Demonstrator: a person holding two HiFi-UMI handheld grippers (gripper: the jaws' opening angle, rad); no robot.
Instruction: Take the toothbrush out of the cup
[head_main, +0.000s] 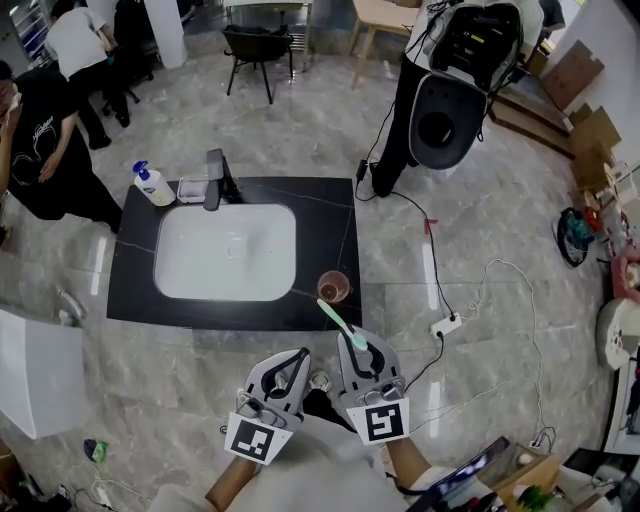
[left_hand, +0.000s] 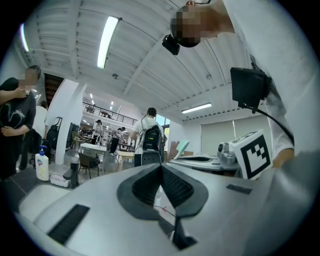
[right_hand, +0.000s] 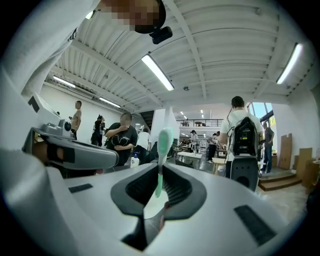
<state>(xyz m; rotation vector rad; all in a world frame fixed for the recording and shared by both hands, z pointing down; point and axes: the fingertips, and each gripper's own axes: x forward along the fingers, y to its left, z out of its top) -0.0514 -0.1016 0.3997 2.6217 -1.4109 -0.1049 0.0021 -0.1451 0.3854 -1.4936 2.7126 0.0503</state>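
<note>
My right gripper (head_main: 362, 349) is shut on the handle of a mint-green toothbrush (head_main: 338, 320). The brush slants up and to the left from the jaws, clear of the pinkish see-through cup (head_main: 333, 287). That cup stands on the black counter (head_main: 325, 215) at its front right corner, to the right of the white basin (head_main: 226, 252). In the right gripper view the toothbrush (right_hand: 161, 159) stands upright between the pads, its head above them. My left gripper (head_main: 297, 358) hangs beside the right one, shut, and in the left gripper view its pads (left_hand: 161, 172) meet with nothing between them.
A tap (head_main: 214, 178), a soap dish (head_main: 192, 188) and a pump bottle (head_main: 153, 185) stand along the counter's back edge. A power strip (head_main: 445, 325) with cables lies on the floor to the right. People stand at the left and behind the counter. A white box (head_main: 35, 370) sits at the left.
</note>
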